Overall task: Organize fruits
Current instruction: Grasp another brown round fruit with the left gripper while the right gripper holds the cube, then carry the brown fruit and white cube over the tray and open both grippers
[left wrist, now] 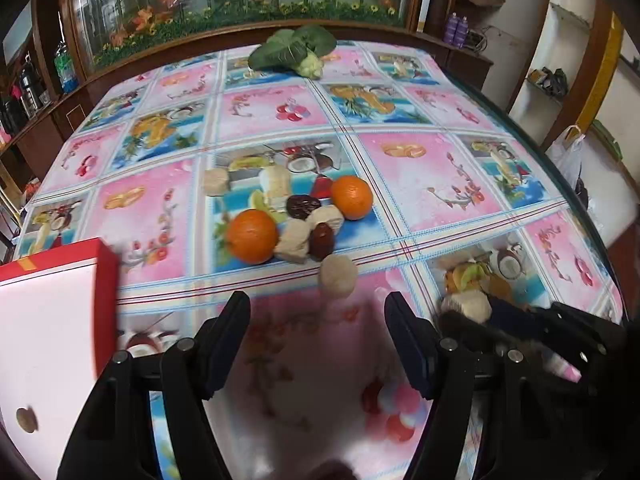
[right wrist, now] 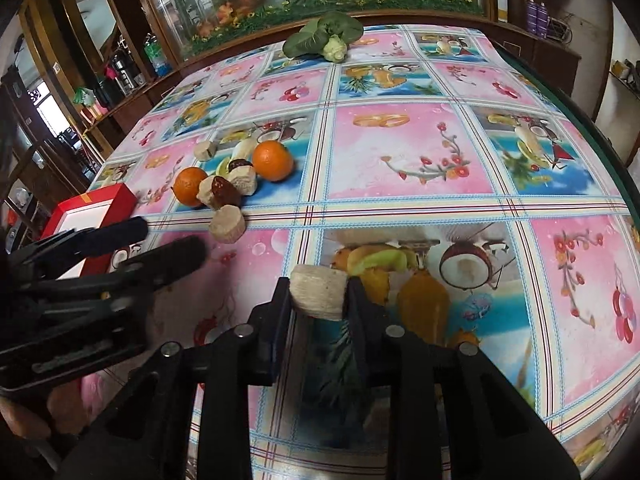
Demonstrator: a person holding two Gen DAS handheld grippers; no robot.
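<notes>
Fingers on the right gripper (right wrist: pixel 319 292) are pinched in narrow on a pale round chunk (right wrist: pixel 318 291), looks like a cut piece of something beige. It sits right at the fingertips, one pad pressing each side, and sticks out a bit past the tips over the patterned tablecloth (right wrist: pixel 412 148).

Left gripper (left wrist: pixel 318 312) has its fingers spread wide with nothing between them. Another pale chunk (left wrist: pixel 338 275) lies on the cloth just beyond the gap, closer to the right-hand finger but not touching either one.

Further back there's the main pile: two oranges (left wrist: pixel 252 236) (left wrist: pixel 352 197), a couple of dark reddish-brown pieces (left wrist: pixel 322 242) and more beige chunks, all bunched together. Red box (left wrist: pixel 60 320) with a white inside sits off to the left, beside the left gripper. Some leafy greens (left wrist: pixel 292 50) at the far edge of the table.
</notes>
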